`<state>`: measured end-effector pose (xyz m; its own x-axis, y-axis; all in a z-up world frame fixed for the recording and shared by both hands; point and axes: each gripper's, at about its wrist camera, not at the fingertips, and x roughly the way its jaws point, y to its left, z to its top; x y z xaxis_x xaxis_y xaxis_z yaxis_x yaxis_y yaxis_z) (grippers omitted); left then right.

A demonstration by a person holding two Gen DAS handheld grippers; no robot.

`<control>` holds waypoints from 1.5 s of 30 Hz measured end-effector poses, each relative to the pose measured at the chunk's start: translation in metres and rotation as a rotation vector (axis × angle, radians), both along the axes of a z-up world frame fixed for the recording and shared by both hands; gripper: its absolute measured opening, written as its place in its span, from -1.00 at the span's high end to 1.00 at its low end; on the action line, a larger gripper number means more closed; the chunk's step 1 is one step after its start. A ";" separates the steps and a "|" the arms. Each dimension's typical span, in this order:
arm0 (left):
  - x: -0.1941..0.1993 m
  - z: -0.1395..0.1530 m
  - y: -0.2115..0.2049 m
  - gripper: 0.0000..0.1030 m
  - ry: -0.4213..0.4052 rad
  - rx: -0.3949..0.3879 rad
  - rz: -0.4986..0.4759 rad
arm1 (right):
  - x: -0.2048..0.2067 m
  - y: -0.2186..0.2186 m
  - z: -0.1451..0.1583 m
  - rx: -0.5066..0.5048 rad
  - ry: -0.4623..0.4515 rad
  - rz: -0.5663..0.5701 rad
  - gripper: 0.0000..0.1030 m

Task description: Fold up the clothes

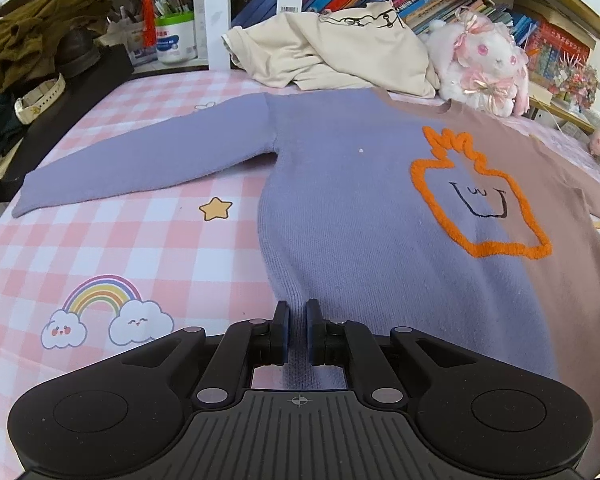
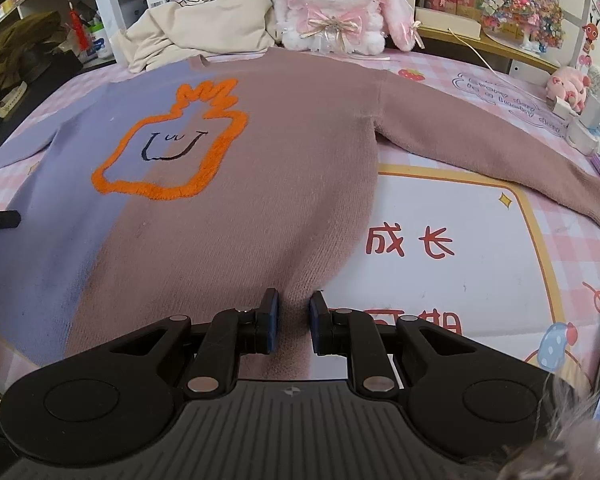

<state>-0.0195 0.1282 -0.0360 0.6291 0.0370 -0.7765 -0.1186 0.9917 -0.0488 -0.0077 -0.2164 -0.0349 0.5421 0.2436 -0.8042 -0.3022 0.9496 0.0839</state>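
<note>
A two-tone sweater lies flat, front up, on the pink checked sheet, lilac on its left half and dusty pink on its right half, with an orange outlined face on the chest. Both sleeves are spread outward. My left gripper is over the lilac hem with its jaws narrowly apart, and sweater fabric lies between them. My right gripper is over the pink hem corner, jaws a little apart, with fabric between them. The left gripper's tip shows at the left edge of the right wrist view.
A crumpled cream garment and a white plush rabbit sit at the sweater's collar end. An olive garment and a watch lie at far left. Bookshelves stand behind. A small pink plush and chargers lie at right.
</note>
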 end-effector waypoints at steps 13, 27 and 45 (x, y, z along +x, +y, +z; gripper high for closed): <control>-0.008 0.000 0.001 0.87 0.004 -0.020 0.015 | 0.000 -0.002 0.000 0.000 0.011 0.003 0.70; -0.010 -0.001 0.002 0.86 -0.004 -0.024 0.020 | -0.002 -0.002 -0.001 -0.001 -0.001 0.004 0.69; -0.015 0.003 -0.004 0.36 -0.024 0.033 -0.005 | -0.003 -0.005 0.001 -0.009 0.000 -0.072 0.18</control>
